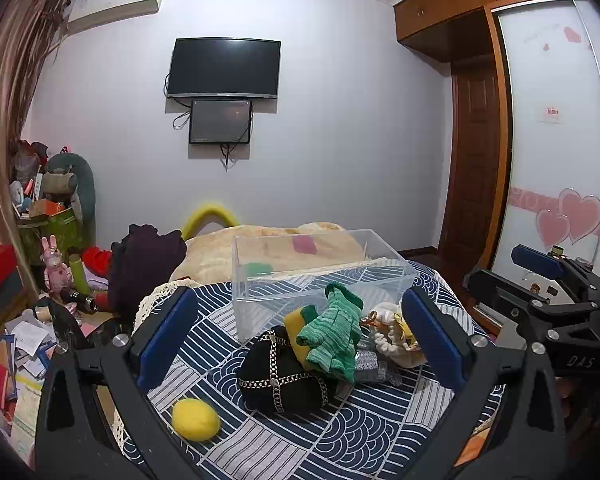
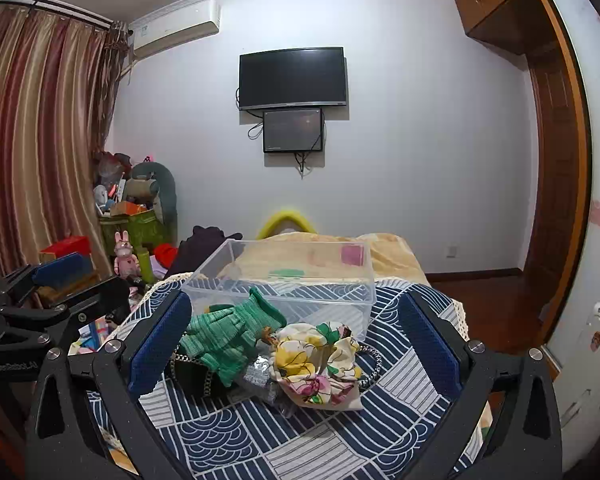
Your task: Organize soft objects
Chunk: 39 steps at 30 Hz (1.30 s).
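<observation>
We are in a bedroom: a TV (image 1: 224,68) hangs on the pale wall, and before us lies a bed under a navy-and-white patterned cloth (image 1: 300,440).

Our left gripper (image 1: 300,340) hovers over the cloth with its blue pads spread wide apart, holding nothing. Between its fingers, in the left wrist view, lies the heap of soft things: a black pouch (image 1: 280,376) crossed by chain trim, a green glove (image 1: 334,336) draped over a yellow sponge (image 1: 296,326), and a floral scrunchie (image 1: 396,340) on the heap's right side. A yellow ball (image 1: 195,419) sits apart from the heap, near the left finger.

Our right gripper (image 2: 296,344) is likewise wide open and empty. In its view the glove (image 2: 228,332) lies just beside the left pad, the scrunchie (image 2: 320,364) sits in the middle, and the pouch (image 2: 196,372) is mostly hidden beneath the glove.

Just behind the heap stands a clear bin (image 1: 320,276), open at the top. It looks empty: the green and pink patches seen through its walls could be labels on the far side or things beyond it, and we cannot tell which. In the right wrist view the bin (image 2: 284,280) has the glove's cuff leaning against its front wall.

Beyond the bin a beige blanket (image 1: 284,240) covers the far end of the bed.
</observation>
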Available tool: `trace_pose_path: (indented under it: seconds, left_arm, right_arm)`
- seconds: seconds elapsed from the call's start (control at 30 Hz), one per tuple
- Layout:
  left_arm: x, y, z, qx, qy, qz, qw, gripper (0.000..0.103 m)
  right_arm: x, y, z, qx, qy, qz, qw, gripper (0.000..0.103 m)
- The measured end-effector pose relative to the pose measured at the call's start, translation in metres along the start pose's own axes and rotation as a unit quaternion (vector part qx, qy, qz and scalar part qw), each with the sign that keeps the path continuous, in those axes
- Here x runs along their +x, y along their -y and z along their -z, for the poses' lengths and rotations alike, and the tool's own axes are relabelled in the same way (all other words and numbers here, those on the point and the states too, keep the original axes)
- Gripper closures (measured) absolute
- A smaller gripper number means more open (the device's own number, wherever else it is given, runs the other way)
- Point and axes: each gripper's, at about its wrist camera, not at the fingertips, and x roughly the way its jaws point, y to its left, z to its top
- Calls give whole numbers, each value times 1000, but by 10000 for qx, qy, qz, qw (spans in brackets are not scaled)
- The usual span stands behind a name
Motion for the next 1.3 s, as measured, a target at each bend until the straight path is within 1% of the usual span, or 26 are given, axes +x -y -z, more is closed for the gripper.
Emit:
trace_pose_path:
  seconds: [0.5,1.3]
  left_arm:
    - [-1,-5,1,-79,-8,21,10000,0]
    - [-2,-4,1,-63,-31,84,9999,0]
  right_arm:
    - [-3,0,-3,22,-1,-14,10000,0]
    - [-3,-3,-1,44,5,-77,10000,0]
